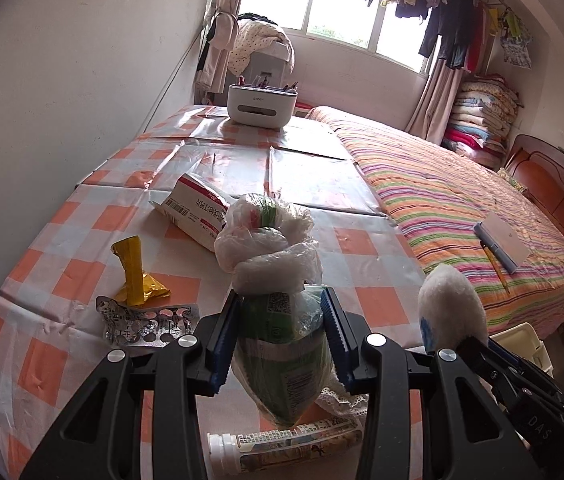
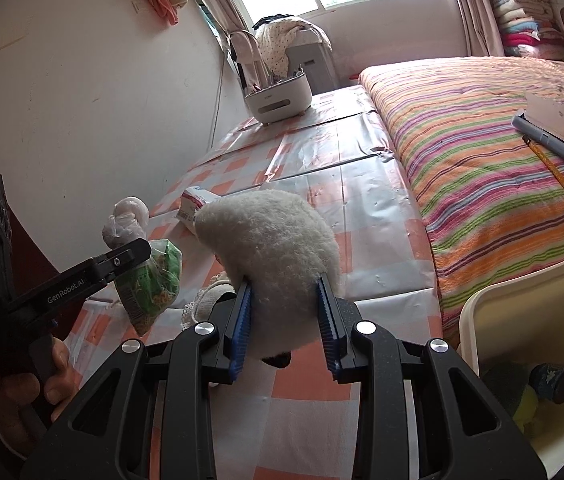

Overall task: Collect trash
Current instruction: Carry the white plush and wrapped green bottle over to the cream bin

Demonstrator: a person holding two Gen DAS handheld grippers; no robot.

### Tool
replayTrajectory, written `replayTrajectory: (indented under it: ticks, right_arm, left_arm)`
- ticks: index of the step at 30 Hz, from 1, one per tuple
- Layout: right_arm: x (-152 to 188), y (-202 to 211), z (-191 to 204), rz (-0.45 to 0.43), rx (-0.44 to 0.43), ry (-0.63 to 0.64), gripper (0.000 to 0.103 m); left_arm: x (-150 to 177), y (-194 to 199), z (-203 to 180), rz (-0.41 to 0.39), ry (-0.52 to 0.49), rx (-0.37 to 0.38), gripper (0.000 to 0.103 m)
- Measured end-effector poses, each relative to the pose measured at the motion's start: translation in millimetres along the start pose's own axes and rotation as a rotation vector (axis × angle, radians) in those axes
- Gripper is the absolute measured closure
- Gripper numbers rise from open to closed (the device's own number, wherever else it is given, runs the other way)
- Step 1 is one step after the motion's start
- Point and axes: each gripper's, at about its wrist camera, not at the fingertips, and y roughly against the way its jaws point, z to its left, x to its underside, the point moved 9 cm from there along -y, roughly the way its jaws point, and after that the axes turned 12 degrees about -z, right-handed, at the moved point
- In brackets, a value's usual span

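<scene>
My left gripper [image 1: 282, 312] is shut on a knotted clear plastic bag [image 1: 278, 264] with green packaging inside, held above the checked tablecloth [image 1: 369, 304]. The same bag [image 2: 154, 276] hangs from the left gripper at the left of the right wrist view. My right gripper [image 2: 283, 292] is shut on a fluffy white slipper-like item [image 2: 270, 248]; this item [image 1: 449, 304] shows at the right of the left wrist view. On the table lie a white medicine box [image 1: 194, 208], a yellow wrapper [image 1: 136, 276], a pill blister [image 1: 150, 326] and a printed tube [image 1: 282, 446].
A cream bin [image 2: 529, 344] with a dark can and yellow item inside stands at the lower right, beside the striped bed [image 2: 481, 128]. A white organiser box [image 1: 262, 104] sits at the table's far end. A notebook and pencil [image 1: 501, 248] lie on the bed.
</scene>
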Motion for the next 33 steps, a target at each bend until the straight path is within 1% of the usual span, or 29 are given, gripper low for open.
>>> replayTrajectory:
  ticks: [7, 14, 23, 33]
  right_arm:
    - [-3, 14, -10, -0.025, 0.007, -0.030, 0.073]
    - [-4, 27, -24, -0.042, 0.020, -0.060, 0.073]
    - [-9, 46, -48, -0.089, 0.048, -0.086, 0.073]
    - [-13, 69, -81, -0.130, 0.090, -0.142, 0.072]
  left_arm:
    - [-3, 4, -11, -0.029, -0.025, 0.008, 0.063]
    - [4, 5, -27, -0.020, -0.060, 0.030, 0.063]
    - [19, 9, -61, 0.000, -0.116, 0.083, 0.063]
    - [29, 19, -105, 0.009, -0.147, 0.145, 0.063]
